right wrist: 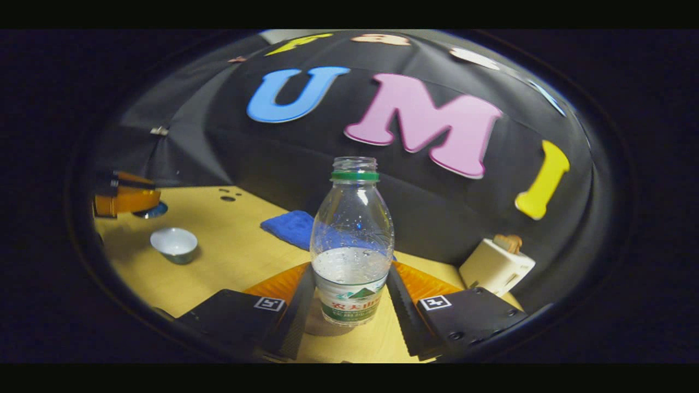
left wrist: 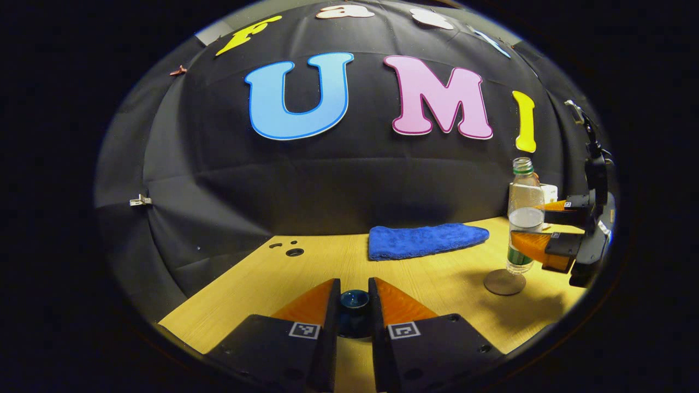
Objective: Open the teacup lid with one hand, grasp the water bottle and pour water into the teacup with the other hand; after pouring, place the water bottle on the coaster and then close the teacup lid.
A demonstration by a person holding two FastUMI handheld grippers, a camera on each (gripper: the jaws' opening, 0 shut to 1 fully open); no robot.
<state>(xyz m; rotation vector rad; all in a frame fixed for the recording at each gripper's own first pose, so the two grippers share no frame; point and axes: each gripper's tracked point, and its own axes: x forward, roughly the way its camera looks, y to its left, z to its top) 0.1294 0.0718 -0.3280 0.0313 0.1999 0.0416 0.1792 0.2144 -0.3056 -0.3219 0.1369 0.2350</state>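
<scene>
My left gripper [left wrist: 354, 286] is shut on the dark teal teacup lid [left wrist: 354, 301], held above the wooden table [left wrist: 437, 284]. Farther off in the right gripper view, that left gripper [right wrist: 126, 200] hovers with the lid [right wrist: 154, 210] left of and beyond the open teacup [right wrist: 173, 243], white inside. The clear water bottle [right wrist: 352, 245], uncapped and about half full, stands upright with my right gripper [right wrist: 351, 268] shut on it. Its base is at the round brown coaster [left wrist: 504, 283]; contact is unclear. The left gripper view has the bottle [left wrist: 525, 215] and right gripper [left wrist: 534, 225] at far right.
A folded blue cloth [left wrist: 426, 240] lies at the back of the table, near the wall. A white box [right wrist: 496, 266] with a wooden piece on top stands at the back right. Small holes [left wrist: 295, 252] mark the table's back left corner.
</scene>
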